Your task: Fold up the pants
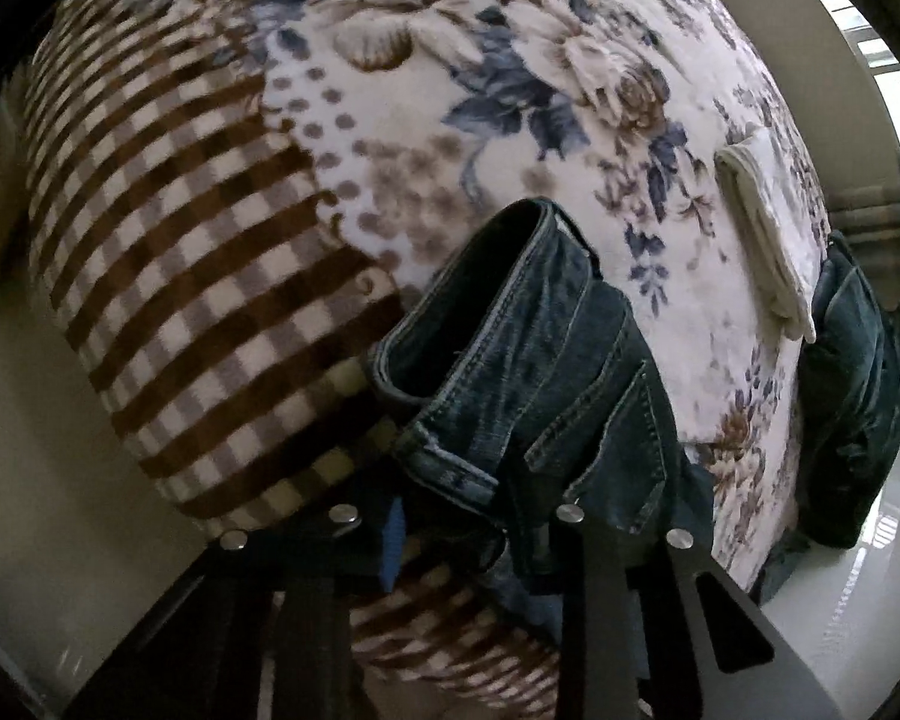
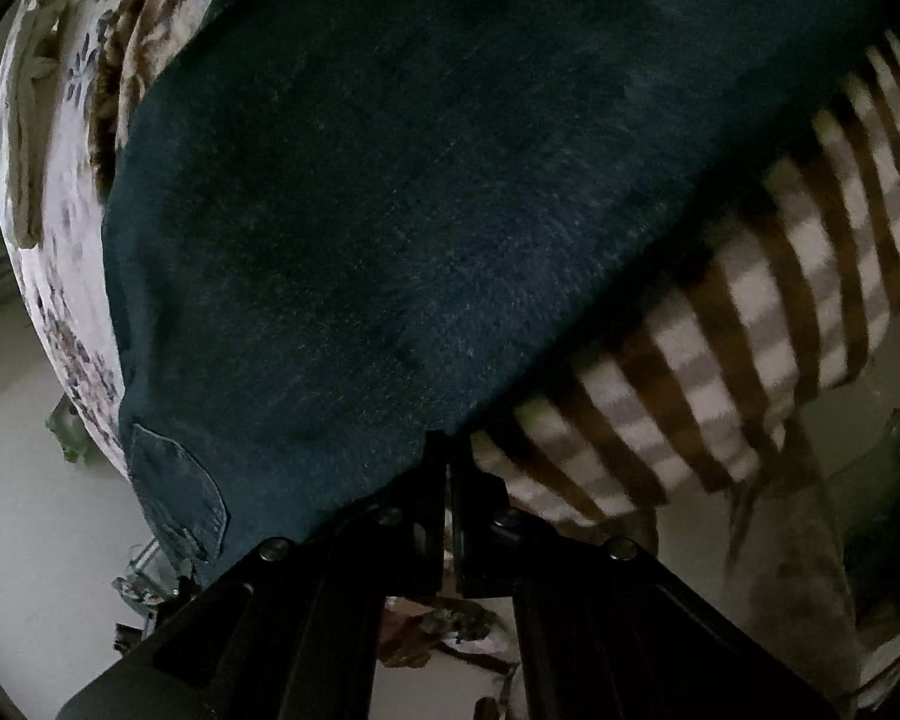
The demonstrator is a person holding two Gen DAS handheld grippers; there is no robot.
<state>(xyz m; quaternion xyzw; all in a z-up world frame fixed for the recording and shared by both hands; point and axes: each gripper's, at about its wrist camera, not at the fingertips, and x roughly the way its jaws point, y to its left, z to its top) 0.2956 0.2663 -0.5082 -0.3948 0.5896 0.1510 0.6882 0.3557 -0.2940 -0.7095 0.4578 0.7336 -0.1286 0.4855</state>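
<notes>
The pants are dark blue jeans. In the left wrist view their waistband and pocket end [image 1: 528, 372] is bunched and lifted just above the bed, and my left gripper [image 1: 456, 516] is shut on this denim, the fingers partly hidden by it. In the right wrist view a broad panel of the jeans [image 2: 390, 180] fills most of the frame, with a back pocket [image 2: 177, 480] at lower left. My right gripper [image 2: 450, 450] is shut on the lower edge of that panel.
The bed is covered by a blanket, brown checked [image 1: 168, 252] on one side and floral [image 1: 510, 60] on the other. A folded white cloth [image 1: 762, 240] lies on it. More dark denim [image 1: 852, 390] hangs over the bed's right edge. The shiny floor [image 1: 840, 600] lies below.
</notes>
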